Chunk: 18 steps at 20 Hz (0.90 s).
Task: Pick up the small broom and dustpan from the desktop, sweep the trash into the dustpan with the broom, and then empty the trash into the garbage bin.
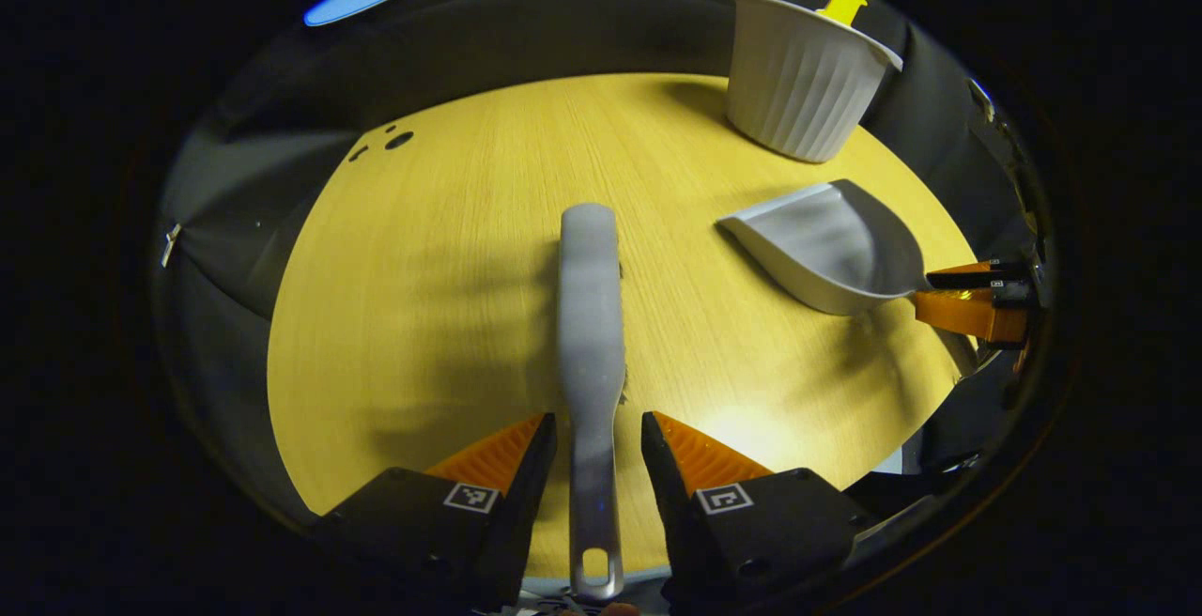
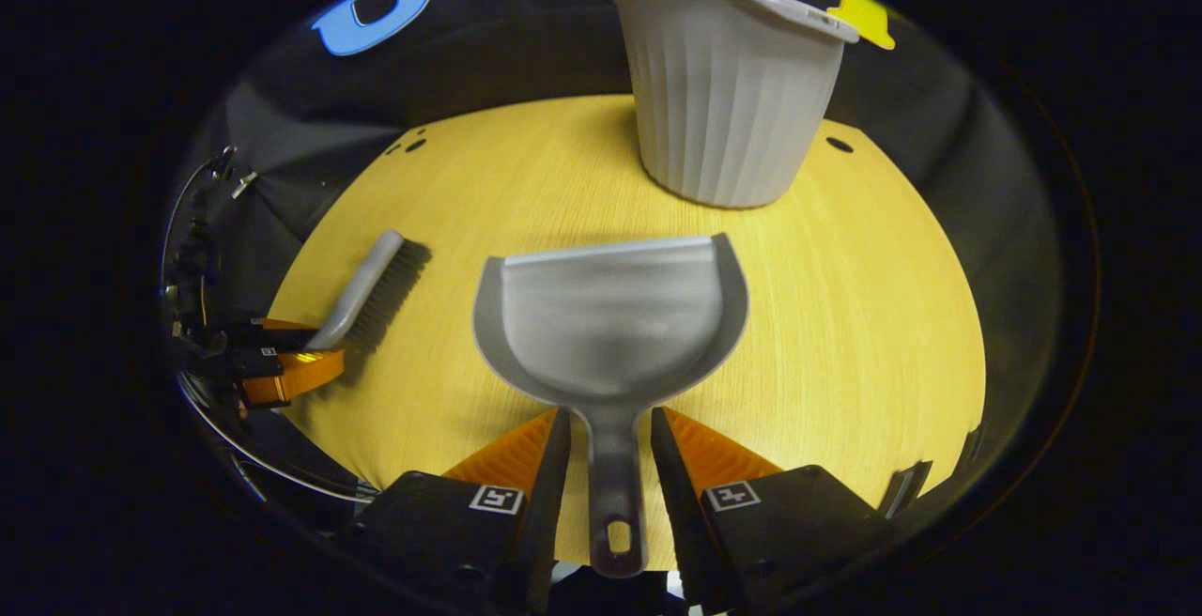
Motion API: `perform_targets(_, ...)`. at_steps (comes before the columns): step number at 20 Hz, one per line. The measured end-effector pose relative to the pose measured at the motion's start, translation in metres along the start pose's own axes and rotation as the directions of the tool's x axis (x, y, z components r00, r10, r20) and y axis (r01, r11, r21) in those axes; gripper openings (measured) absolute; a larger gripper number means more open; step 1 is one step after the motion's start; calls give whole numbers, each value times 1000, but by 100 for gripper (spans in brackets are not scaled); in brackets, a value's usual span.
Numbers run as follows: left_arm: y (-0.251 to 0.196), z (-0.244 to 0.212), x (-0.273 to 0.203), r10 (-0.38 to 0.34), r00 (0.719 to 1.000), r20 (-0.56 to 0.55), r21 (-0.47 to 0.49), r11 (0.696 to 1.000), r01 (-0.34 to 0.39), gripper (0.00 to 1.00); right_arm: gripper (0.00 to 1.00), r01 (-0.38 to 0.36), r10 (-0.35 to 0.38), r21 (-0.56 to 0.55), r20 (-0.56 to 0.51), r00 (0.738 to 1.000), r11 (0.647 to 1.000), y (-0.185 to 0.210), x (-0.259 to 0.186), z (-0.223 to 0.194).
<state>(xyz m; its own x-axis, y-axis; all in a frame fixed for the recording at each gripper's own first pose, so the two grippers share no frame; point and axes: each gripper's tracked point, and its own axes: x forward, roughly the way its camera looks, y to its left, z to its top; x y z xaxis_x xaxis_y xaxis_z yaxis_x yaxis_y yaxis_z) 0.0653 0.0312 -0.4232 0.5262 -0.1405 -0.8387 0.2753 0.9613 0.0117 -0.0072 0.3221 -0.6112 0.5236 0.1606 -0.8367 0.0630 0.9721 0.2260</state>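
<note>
The left tool (image 1: 598, 447) is gripping the broom (image 1: 592, 315) by its handle, its head reaching over the yellow counter (image 1: 423, 315). The right tool (image 2: 608, 442) is gripping the dustpan (image 2: 610, 325) handle, the pan sitting just before the white bin (image 2: 728, 100) at the counter's far edge

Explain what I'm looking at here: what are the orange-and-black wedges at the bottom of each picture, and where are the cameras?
Each camera rides on a hand-held two-finger gripper and looks along its fingers; the wedges are those fingers. In the left gripper view, the left gripper straddles the grey broom handle; whether its fingers press on it is unclear. In the right gripper view, the right gripper straddles the grey dustpan handle, likewise unclear. Both tools are over a yellow wooden table, with a ribbed white bin standing at the back. I see no trash.
</note>
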Motion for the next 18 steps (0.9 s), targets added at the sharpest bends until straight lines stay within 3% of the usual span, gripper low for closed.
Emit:
perform_targets(1,2,6,-10,6,1000,24,2,1000,-6,62,65,-2,2,-1,30,1000,1000,0,-13,7)
perform_targets(2,3,14,-21,10,998,54,1,1000,-10,62,58,-2,2,-6,61,998,1000,0,-24,16)
perform_targets(5,-4,47,-58,8,984,177,-3,1000,-8,62,57,6,-1,-27,182,983,1000,2,-62,49)
perform_targets(7,-11,79,-89,7,958,286,1,1000,-8,62,57,12,-1,-40,274,962,999,5,-91,76)
perform_targets(9,-16,113,-124,12,912,410,15,1000,-20,61,57,25,-1,-59,372,928,998,10,-119,106)
perform_targets(12,-24,162,-180,18,820,573,-16,1000,-11,61,57,55,-2,-88,516,857,995,16,-167,154)
perform_targets(18,-25,210,-270,55,637,768,-110,993,46,64,57,79,-1,-84,676,737,993,26,-247,206)
